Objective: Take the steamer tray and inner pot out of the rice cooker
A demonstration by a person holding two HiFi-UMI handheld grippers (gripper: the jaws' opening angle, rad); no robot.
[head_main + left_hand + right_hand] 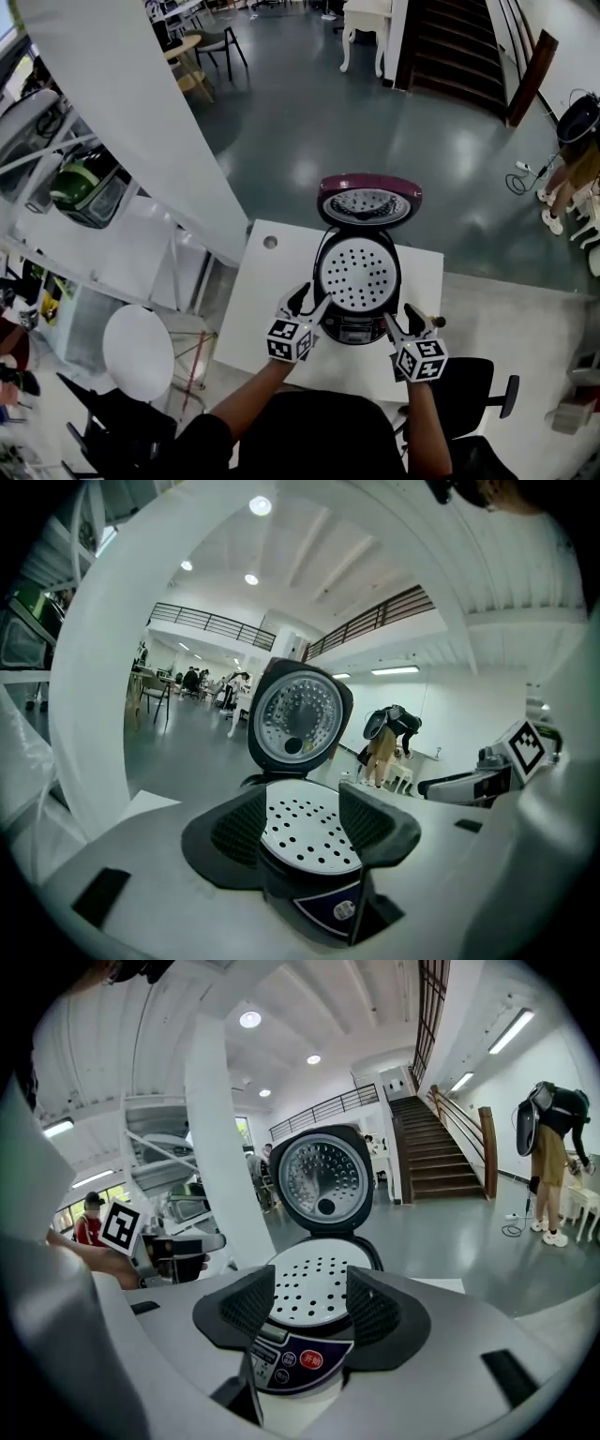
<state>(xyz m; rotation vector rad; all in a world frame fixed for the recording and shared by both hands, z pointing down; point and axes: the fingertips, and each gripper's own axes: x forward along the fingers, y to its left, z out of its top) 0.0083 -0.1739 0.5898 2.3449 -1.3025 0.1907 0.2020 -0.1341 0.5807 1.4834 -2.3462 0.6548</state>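
The rice cooker (356,328) stands on a white table (272,281) with its lid (367,200) swung up and back. A white perforated steamer tray (359,274) sits in its top; the inner pot is hidden beneath it. My left gripper (307,302) hovers at the cooker's front left, open and empty. My right gripper (401,323) hovers at the front right, also open and empty. In the left gripper view the steamer tray (309,832) shows between the jaws. In the right gripper view the tray (314,1290) and the control panel (295,1360) show between the jaws.
A white slanted column (131,103) rises left of the table. A round white stool (139,352) stands at lower left, a black chair (478,389) at lower right. A staircase (459,47) lies far back. A person bends over at the right (551,1138).
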